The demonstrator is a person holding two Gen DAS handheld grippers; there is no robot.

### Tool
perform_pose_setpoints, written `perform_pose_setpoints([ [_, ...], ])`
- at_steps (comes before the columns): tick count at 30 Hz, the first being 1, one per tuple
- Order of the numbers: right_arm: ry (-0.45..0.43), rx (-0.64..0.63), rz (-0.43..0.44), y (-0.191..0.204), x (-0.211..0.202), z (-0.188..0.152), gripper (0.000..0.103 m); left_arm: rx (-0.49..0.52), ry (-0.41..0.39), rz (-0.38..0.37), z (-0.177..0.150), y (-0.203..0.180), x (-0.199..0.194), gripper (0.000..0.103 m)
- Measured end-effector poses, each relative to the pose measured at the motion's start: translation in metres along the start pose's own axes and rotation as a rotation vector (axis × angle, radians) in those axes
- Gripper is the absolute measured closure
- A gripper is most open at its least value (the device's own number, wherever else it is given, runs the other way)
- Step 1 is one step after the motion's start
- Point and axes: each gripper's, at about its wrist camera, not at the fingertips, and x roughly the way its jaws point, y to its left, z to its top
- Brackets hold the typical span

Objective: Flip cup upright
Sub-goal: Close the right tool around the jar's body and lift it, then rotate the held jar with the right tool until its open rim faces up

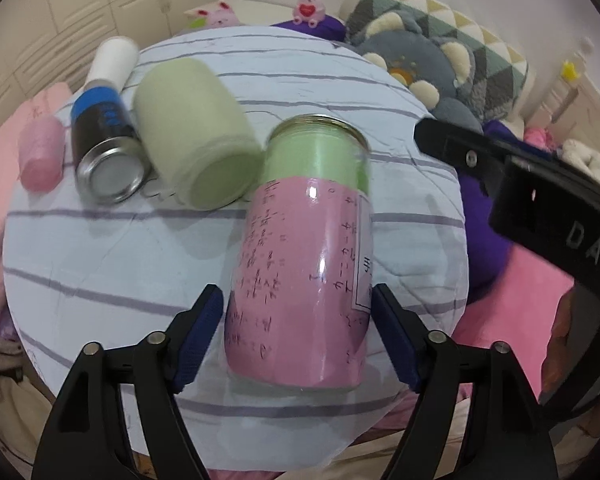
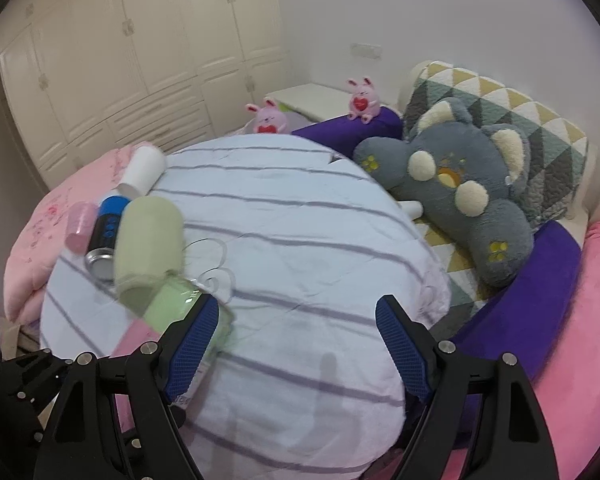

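Note:
A clear glass cup (image 1: 304, 256) with pink and green paper inside lies on its side on the round striped table (image 1: 100, 264), its mouth pointing away. My left gripper (image 1: 298, 332) is open with the fingers on either side of the cup's base end, not touching. The cup's green end shows in the right wrist view (image 2: 172, 304), partly behind my left finger there. My right gripper (image 2: 298, 332) is open and empty over the table's near half. The right gripper's body (image 1: 540, 200) shows at the right of the left wrist view.
A pale green cup (image 1: 196, 136), a black and blue can (image 1: 104, 144), a white cup (image 1: 114, 60) and a small pink cup (image 1: 42, 156) lie at the table's left. A grey plush (image 2: 460, 188), patterned pillow (image 2: 500, 108), and pink bedding (image 2: 580, 340) surround the table.

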Motion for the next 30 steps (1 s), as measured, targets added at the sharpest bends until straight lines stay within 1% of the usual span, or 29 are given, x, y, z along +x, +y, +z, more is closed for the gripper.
perform_pose_setpoints([
  [2,0.020,0.006,0.024,0.005,0.001,-0.002,0.021,-0.006,-0.007,-0.001,-0.002,0.004,-0.002,0.021],
  [6,0.051,0.027,0.070,0.013,0.001,-0.004,0.021,-0.018,-0.025,-0.031,-0.009,0.013,-0.011,0.017],
  [13,0.137,0.129,0.174,0.016,0.012,-0.004,0.021,-0.038,-0.078,-0.052,-0.013,0.027,-0.029,0.016],
  [18,0.213,0.218,0.245,0.016,0.025,-0.005,0.021,-0.084,-0.107,-0.077,-0.012,0.045,-0.040,0.014],
  [20,0.258,0.264,0.297,0.015,0.034,-0.006,0.021,-0.094,-0.115,-0.073,-0.011,0.049,-0.042,0.012],
  [22,0.305,0.312,0.325,0.014,0.043,-0.007,0.021,-0.098,-0.122,-0.072,-0.009,0.053,-0.042,0.010],
  [26,0.350,0.353,0.357,0.014,0.057,-0.008,0.021,-0.095,-0.121,-0.081,-0.006,0.054,-0.041,0.010],
  [30,0.406,0.398,0.402,0.014,0.073,-0.009,0.021,-0.079,-0.098,-0.079,-0.003,0.053,-0.034,0.010],
])
